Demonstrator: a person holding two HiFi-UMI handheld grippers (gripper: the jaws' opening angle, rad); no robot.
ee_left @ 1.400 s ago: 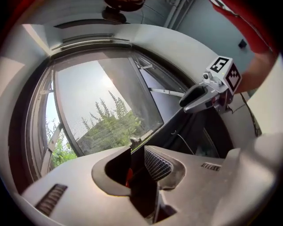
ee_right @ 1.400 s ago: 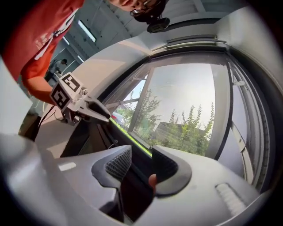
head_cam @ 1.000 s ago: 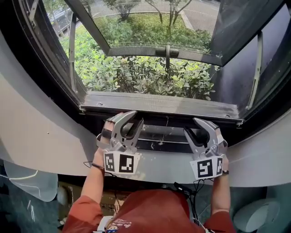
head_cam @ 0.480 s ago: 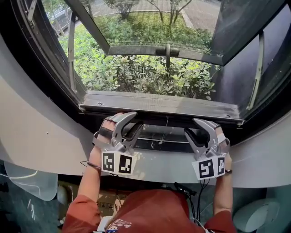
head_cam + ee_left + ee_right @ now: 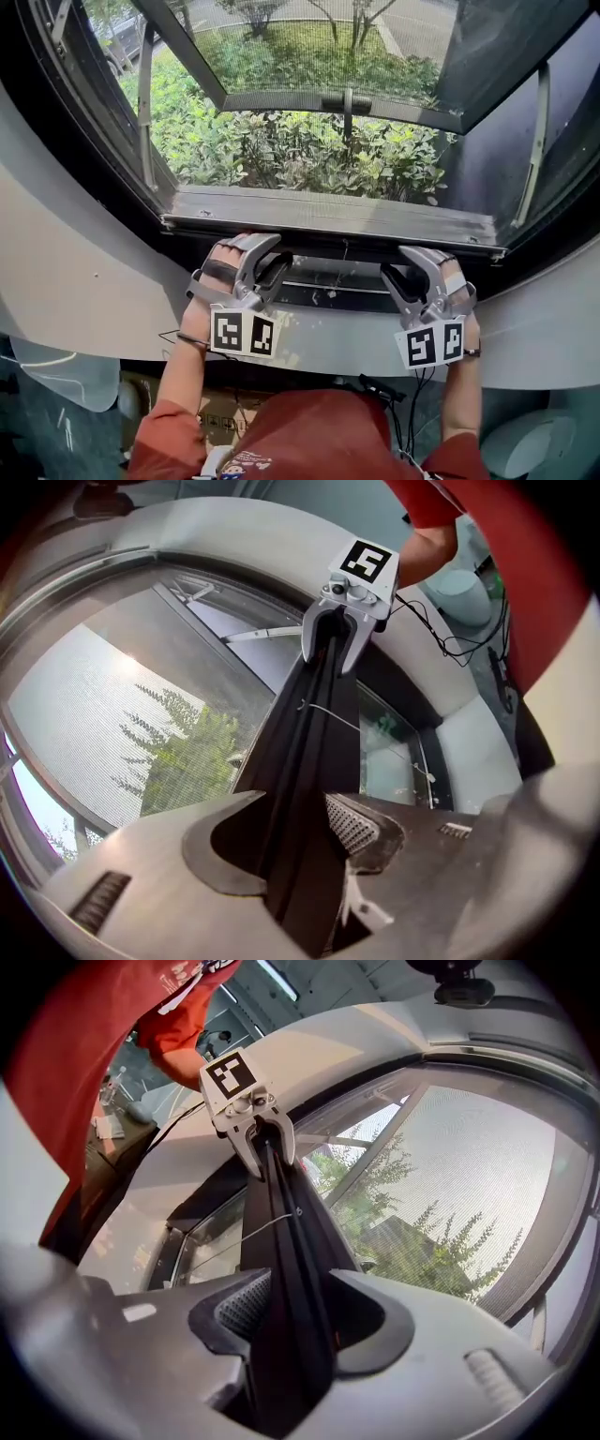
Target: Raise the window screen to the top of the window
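The window screen's dark bottom bar runs under a grey rail, just above the sill. My left gripper straddles the bar's left part. In the left gripper view the bar passes between the left gripper's jaws with a small gap beside one ribbed pad. These jaws have just been opening. My right gripper sits on the bar's right part. In the right gripper view the bar fills the space between the right gripper's jaws, pressed from both sides.
Beyond the bar an outward-tilted sash and fine mesh show green shrubs below. A curved white sill wraps the front. Metal stays stand at both window sides. Cables hang near the person's red shirt.
My left gripper has rolled a little and sunk slightly on the bar, and its jaws have spread wider. The right gripper stays where it was.
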